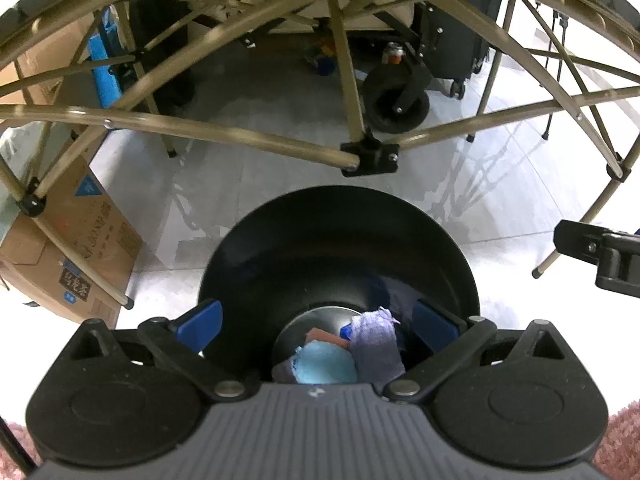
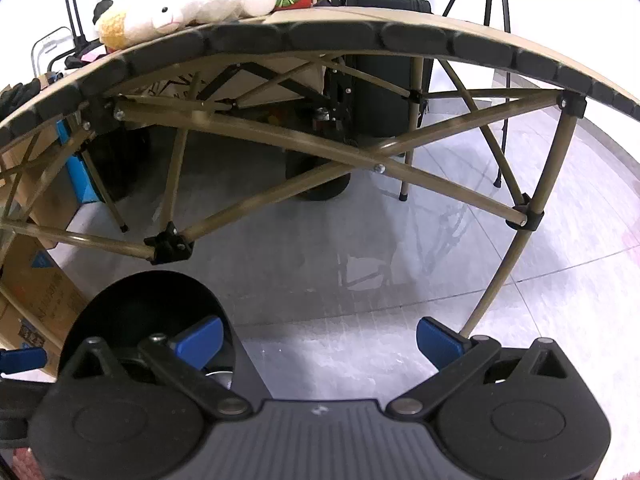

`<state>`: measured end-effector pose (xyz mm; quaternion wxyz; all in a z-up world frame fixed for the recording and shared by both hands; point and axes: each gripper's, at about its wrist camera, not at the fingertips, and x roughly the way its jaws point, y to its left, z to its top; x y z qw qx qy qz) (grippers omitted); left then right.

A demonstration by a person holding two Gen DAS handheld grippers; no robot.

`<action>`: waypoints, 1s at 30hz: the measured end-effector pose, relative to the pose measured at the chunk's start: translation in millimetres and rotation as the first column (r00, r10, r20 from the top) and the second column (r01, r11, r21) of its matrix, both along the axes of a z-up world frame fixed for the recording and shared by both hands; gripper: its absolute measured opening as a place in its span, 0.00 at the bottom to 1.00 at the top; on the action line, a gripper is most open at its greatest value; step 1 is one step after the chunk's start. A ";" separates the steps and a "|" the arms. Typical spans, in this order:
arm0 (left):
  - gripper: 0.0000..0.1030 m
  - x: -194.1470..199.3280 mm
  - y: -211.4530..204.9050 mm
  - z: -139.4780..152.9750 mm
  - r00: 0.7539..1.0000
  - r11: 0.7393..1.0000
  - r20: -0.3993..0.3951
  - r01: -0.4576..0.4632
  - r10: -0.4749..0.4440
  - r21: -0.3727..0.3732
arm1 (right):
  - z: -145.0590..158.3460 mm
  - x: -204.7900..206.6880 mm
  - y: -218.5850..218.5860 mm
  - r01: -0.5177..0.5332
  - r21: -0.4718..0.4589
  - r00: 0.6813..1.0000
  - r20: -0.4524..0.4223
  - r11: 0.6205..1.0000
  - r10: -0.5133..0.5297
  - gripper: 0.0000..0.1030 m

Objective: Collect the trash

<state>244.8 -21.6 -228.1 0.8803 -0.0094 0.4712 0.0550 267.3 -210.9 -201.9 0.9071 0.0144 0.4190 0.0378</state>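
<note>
A round black trash bin [image 1: 338, 248] stands on the floor under my left gripper [image 1: 318, 330]. That gripper hangs over the bin's mouth, wide open, with nothing between its blue fingers [image 1: 202, 324]. Down in the bin lie a light blue piece [image 1: 324, 364], a crumpled purple-grey rag [image 1: 376, 344] and an orange scrap [image 1: 326, 336]. In the right wrist view the bin [image 2: 140, 312] sits at lower left. My right gripper [image 2: 318, 342] is open and empty over bare floor, its left finger [image 2: 200, 340] just past the bin's rim.
A folding table on tan crossed legs [image 2: 280, 144] arches over the far side, with a plush toy [image 2: 180, 4] on top. Cardboard boxes [image 1: 76, 248] stand at the left. A black wheel [image 1: 396, 100] and dark cases sit under the table. A tripod [image 2: 496, 40] stands at right.
</note>
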 end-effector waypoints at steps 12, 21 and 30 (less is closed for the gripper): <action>1.00 -14.0 16.4 26.6 0.996 0.999 0.078 -0.040 0.041 -0.011 | 19.3 -10.2 0.6 -0.022 0.030 0.997 0.075 0.999 0.020 1.00; 1.00 -40.5 22.1 57.6 0.982 0.999 0.183 -0.051 0.048 0.011 | 41.3 -37.7 5.3 -0.101 0.059 0.980 0.176 0.993 0.090 1.00; 1.00 -70.0 20.9 100.8 0.947 0.999 0.320 -0.039 0.036 0.002 | 81.8 -76.5 7.8 -0.209 0.090 0.924 0.345 0.974 0.166 1.00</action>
